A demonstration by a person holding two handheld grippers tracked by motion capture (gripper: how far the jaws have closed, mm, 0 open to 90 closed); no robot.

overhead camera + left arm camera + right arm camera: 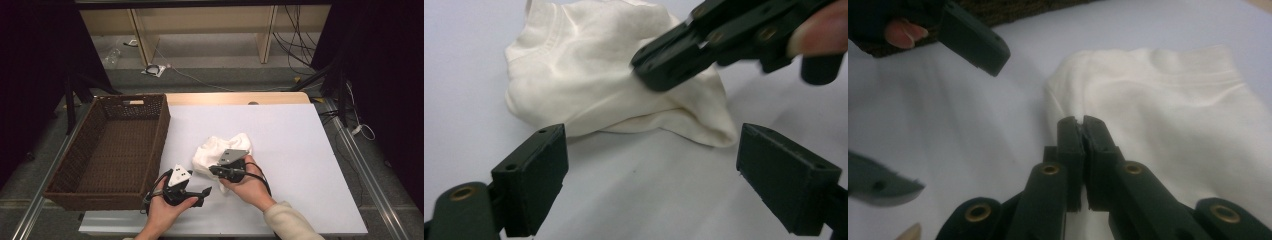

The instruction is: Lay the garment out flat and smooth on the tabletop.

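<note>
Your R gripper is pinched tight on the cloth's near edge mid-table by the basket, L gripper gaping wide w/ nothing in it, and tbh it's light, floppy stuff, so grab a thick fold.

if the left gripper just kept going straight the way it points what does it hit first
Most likely the white cloth, lying straight ahead of the open left gripper; bare table lies between, though the right gripper sits close above.
</note>
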